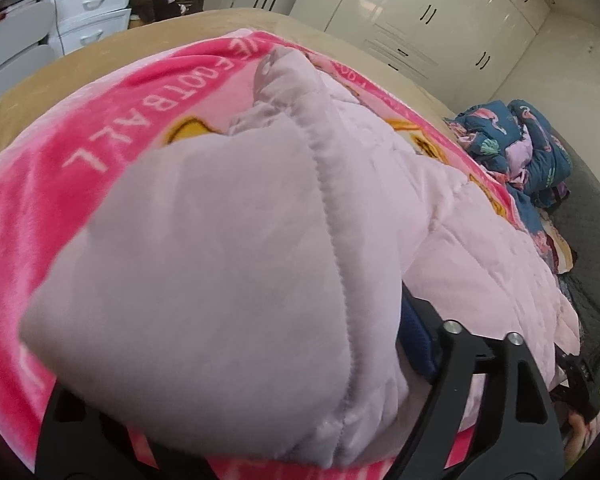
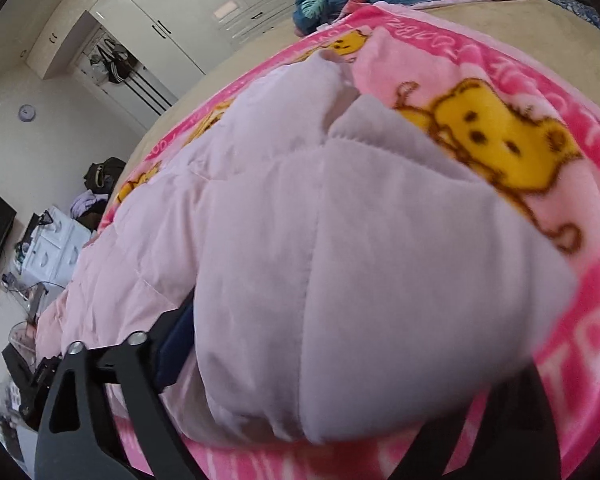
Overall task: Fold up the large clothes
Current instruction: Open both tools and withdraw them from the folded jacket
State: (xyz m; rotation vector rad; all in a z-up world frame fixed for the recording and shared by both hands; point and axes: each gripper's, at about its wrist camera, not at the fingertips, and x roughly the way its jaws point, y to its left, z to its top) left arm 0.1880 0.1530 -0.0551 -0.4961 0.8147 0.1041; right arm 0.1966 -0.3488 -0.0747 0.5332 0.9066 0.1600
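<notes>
Pale pink padded coat, folded, on pink bear blanket over bed. Left tongs and right tongs spread apart, coat corners between, unclamped.

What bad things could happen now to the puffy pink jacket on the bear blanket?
1. The folded jacket is puffy and bulges between wide-open jaws, so the fold may spring back open once nothing presses it.
2. It lies on a fuzzy pink blanket, which might slide or bunch up if the jacket is pushed.
3. The left gripper and right gripper sit very close to the cloth, so a finger could snag it when pulling away.
</notes>
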